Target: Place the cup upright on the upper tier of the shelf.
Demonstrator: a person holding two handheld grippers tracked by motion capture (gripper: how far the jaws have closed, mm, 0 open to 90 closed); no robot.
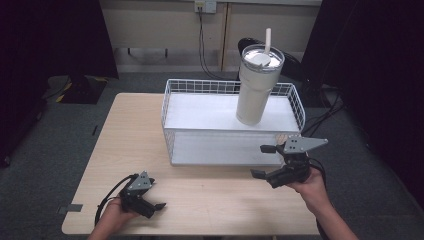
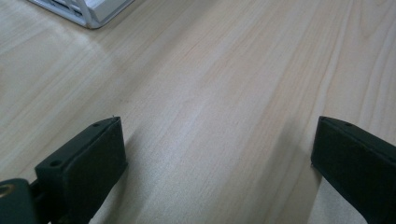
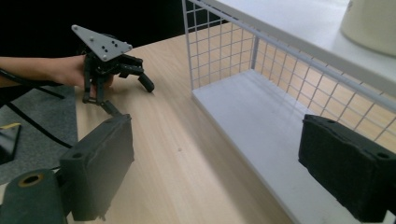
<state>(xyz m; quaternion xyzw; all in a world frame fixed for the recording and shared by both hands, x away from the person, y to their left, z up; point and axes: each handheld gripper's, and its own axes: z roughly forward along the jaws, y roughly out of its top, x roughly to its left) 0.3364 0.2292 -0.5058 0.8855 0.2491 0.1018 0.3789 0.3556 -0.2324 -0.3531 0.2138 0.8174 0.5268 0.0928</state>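
Observation:
A cream tumbler (image 1: 256,87) with a lid and a straw stands upright on the top shelf of a white wire rack (image 1: 200,83), toward its right end. My right gripper (image 1: 259,161) is held open just in front of the rack's right front corner, with nothing between its jaws. In the right gripper view the gripper (image 3: 215,172) faces the rack's lower shelf (image 3: 247,112), and the tumbler's base (image 3: 371,25) shows at top right. My left gripper (image 1: 156,195) rests open and empty low over the table's front left. Its jaws in the left gripper view stand wide over bare wood (image 2: 210,70).
The light wooden table (image 1: 130,135) has free room left of the rack and along its front edge. A rack corner (image 2: 88,9) lies ahead of the left gripper. Black curtains flank the table, and cables run across the grey floor behind.

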